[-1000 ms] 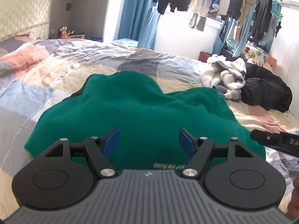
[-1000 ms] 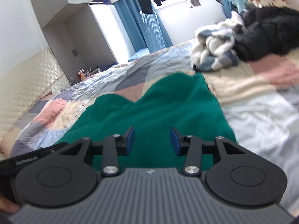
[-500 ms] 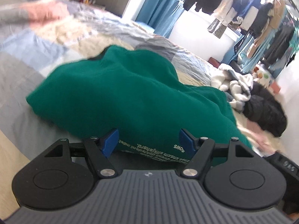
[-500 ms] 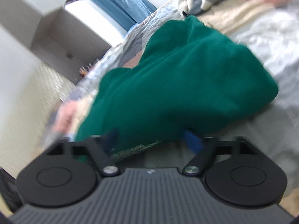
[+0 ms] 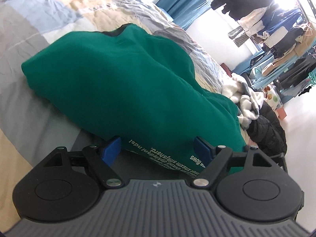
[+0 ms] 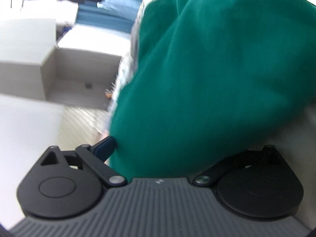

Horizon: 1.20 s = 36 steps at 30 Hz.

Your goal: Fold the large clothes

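The green sweatshirt is the big thing here, so every place is told from it; it lies in a soft folded heap on the patchwork bedcover, and its near edge shows pale printed letters.

In the left wrist view, the bedcover spreads to the left of the sweatshirt and behind it; blue curtains hang far behind it; to its right lies a white and grey fluffy garment, just beside its far end; right of that sits a black padded jacket; far behind, up and to the right, many clothes hang on a rail.

The left gripper is at the sweatshirt's near edge; its jaws are opening and stand wide; the lettered hem lies between the blue pads, but the pads do not squeeze it.

The right wrist view is blurry; white cupboards are to the left of the sweatshirt; the right gripper is pushed close against the cloth; its jaws are opening very wide; the left pad just touches the cloth's side; the other pad is hidden under the cloth; nothing is pinched.
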Tool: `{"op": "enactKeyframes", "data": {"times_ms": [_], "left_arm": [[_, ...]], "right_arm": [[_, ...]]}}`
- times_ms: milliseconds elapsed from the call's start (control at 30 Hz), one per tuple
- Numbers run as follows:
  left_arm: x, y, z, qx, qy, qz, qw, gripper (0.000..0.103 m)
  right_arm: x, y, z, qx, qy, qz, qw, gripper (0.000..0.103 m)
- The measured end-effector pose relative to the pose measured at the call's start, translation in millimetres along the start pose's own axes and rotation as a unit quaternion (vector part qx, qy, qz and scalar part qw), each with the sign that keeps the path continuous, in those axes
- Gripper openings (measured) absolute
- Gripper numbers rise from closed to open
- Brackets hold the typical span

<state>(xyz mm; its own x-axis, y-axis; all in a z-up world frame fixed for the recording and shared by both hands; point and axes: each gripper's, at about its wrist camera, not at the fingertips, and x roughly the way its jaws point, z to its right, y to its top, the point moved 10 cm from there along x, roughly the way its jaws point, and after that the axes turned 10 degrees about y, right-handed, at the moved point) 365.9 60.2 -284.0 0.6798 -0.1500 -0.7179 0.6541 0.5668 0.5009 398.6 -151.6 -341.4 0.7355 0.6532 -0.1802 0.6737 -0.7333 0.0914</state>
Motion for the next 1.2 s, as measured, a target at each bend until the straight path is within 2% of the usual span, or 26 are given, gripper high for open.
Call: {"op": "enactKeyframes", "data": {"times_ms": [100,167,267,400,467,533,667,733,833,933,1067,1100,1200], "left_arm": [[1,2,-3,-0.016,-0.007,0.0,0.9999,0.085],[0,4,-5,-0.046,-0.031,0.002,0.9985,0.086],[-1,8,-9,-0.102,-0.088,-0.002,0.9909,0.09],[5,9,-16,-0.159,-0.119,-0.022,0.9798,0.094],[12,7,-20,-0.181,-0.12,-0.036,0.9754,0.095],[17,5,-25,-0.194,-0.111,-0.042,0.9738,0.095],[29,0,-30,-0.214,-0.102,-0.061,0.9696,0.096],[36,-1,-32,-0.238,-0.114,-0.065,0.9624,0.096],[54,-7,-29,-0.273,-0.137,-0.093,0.9477,0.096],[66,-2,-28,-0.275,-0.127,-0.085,0.9494,0.098],[60,13,-25,-0.23,-0.092,-0.031,0.9682,0.099],[59,15,-26,-0.228,-0.087,-0.024,0.9694,0.099],[53,21,-32,-0.247,-0.077,-0.006,0.9659,0.099]], "right_arm": [[-5,2,-6,0.018,0.036,0.015,0.999,0.102],[-7,-2,-11,0.013,0.045,0.02,0.999,0.102],[-8,-9,-17,-0.003,0.045,0.027,0.999,0.102],[-12,-11,-21,-0.012,0.041,0.033,0.999,0.102],[-17,-10,-20,-0.008,0.043,0.036,0.998,0.102],[-17,1,-15,0.0,0.043,0.04,0.998,0.102],[-20,3,-13,0.003,0.042,0.043,0.998,0.102],[-20,4,-12,-0.001,0.04,0.043,0.998,0.102],[-21,3,-12,0.003,0.04,0.048,0.998,0.102],[-23,4,-11,0.007,0.043,0.051,0.998,0.102],[-24,3,-11,0.002,0.039,0.054,0.998,0.102],[-24,3,-11,0.001,0.038,0.054,0.998,0.102],[-25,3,-11,-0.002,0.033,0.057,0.998,0.102]]}}
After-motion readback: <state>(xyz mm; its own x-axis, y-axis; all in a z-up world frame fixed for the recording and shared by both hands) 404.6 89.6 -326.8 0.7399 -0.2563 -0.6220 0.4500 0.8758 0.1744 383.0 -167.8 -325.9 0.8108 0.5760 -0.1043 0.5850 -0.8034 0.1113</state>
